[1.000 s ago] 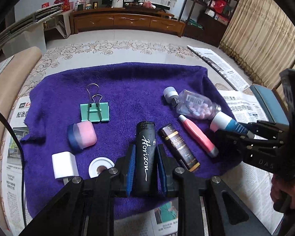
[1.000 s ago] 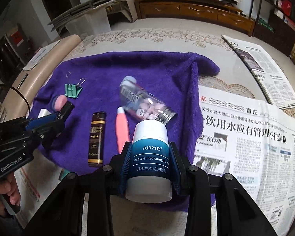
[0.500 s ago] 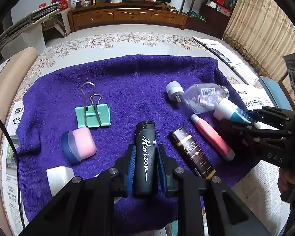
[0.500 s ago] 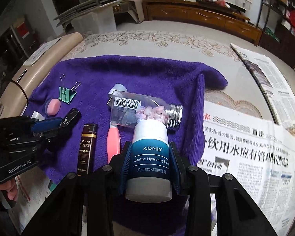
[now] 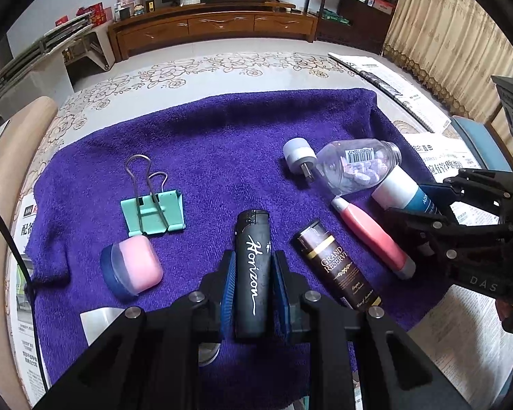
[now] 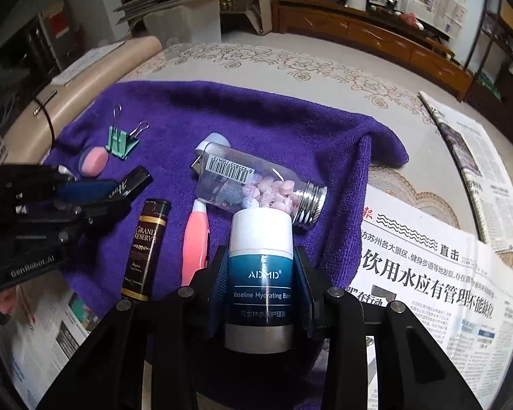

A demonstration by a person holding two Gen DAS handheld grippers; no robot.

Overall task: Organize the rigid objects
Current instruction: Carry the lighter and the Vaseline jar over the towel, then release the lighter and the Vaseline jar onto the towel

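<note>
My left gripper [image 5: 253, 266] is shut on a black "Horizon" lighter [image 5: 253, 263], held over the purple towel [image 5: 222, 136]. My right gripper [image 6: 260, 266] is shut on a blue and white balm tube [image 6: 260, 273], its cap close to the clear pill bottle [image 6: 256, 188]. On the towel lie a brown "Grand Reserve" lighter [image 5: 335, 266], a pink pen-like tube [image 5: 372, 235], the pill bottle [image 5: 355, 167], a grey plug [image 5: 299, 155], a green binder clip [image 5: 152, 208] and a pink and blue case [image 5: 131, 271].
A white block [image 5: 97, 321] and a white ring [image 5: 207, 348] sit near the towel's front edge, partly hidden by my left gripper. Newspapers [image 6: 427, 273] cover the table to the right. A beige sofa arm [image 6: 85, 102] borders the left.
Both grippers moved forward over the towel with their objects. The balm tube now sits right by the pill bottle, and the pill bottle has turned slightly.
</note>
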